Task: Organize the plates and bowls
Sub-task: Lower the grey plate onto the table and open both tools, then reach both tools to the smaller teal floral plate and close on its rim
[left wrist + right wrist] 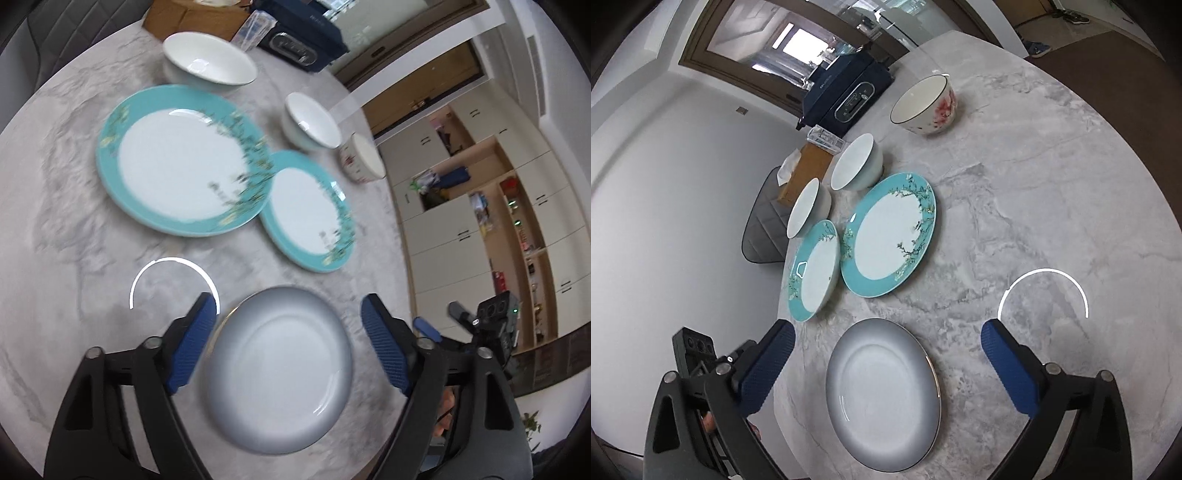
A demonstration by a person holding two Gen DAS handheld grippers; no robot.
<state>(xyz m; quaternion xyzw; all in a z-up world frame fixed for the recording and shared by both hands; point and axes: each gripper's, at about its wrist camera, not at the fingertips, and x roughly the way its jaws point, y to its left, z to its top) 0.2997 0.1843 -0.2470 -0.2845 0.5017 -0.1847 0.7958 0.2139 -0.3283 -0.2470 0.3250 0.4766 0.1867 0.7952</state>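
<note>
A grey plate [280,369] [882,395] lies on the marble table nearest both grippers. My left gripper [288,328] is open and empty, its blue fingers either side of the plate above it. My right gripper [886,350] is open and empty, its fingers wide apart over the same plate. Beyond lie a large teal-rimmed plate [181,158] [890,236] and a small teal-rimmed plate [308,210] [814,269]. A large white bowl [208,62] [809,208], a small white bowl [312,122] [855,162] and a flowered bowl [362,158] [925,105] stand further back.
A dark blue appliance [301,33] [846,92], a cardboard box [192,16] [805,170] and a clear plastic item [825,138] sit at the table's [1034,184] far edge. A grey chair [764,229] stands beside the table. Cabinets [480,221] line the wall.
</note>
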